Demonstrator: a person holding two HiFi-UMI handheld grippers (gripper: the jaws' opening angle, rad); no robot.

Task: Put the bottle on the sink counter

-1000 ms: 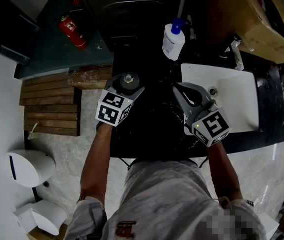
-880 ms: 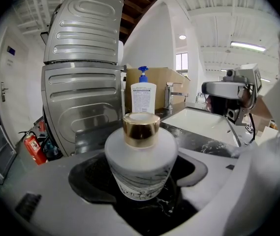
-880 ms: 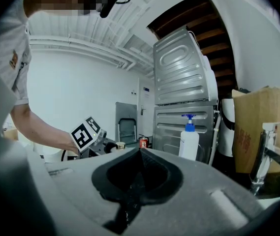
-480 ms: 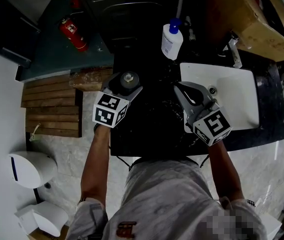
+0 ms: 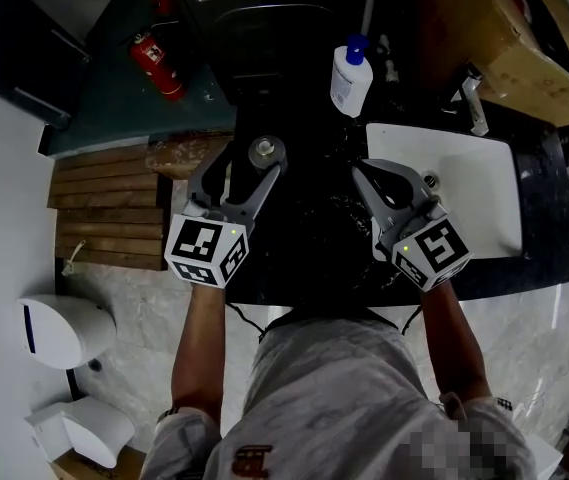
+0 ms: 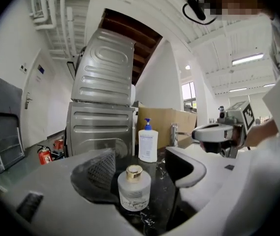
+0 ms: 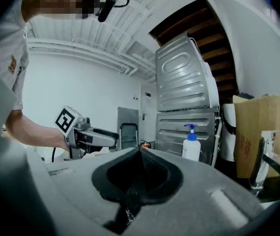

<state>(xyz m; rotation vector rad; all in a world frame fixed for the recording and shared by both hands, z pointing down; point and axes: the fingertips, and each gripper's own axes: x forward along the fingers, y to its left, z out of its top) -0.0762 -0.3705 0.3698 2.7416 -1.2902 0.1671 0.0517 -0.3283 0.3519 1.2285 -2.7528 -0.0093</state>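
Observation:
A small frosted glass bottle (image 5: 266,153) (image 6: 134,190) with a gold cap stands upright on the black marble sink counter (image 5: 304,248). My left gripper (image 5: 249,171) sits just behind it. The bottle is in the mouth of the jaws, which are closing, and a gap shows between the bottle and each pad. My right gripper (image 5: 372,180) (image 7: 139,154) hovers over the counter beside the white basin (image 5: 464,198), its jaws shut with nothing in them.
A white pump bottle (image 5: 350,78) (image 6: 148,141) with a blue top stands at the back of the counter by the washing machine (image 6: 103,112). A faucet (image 5: 472,103) and a cardboard box (image 5: 524,48) are behind the basin. A fire extinguisher (image 5: 157,65) stands on the floor at left.
My left gripper has drawn back toward the person, away from the bottle. The bottle has stayed in place on the counter. The right gripper has barely moved.

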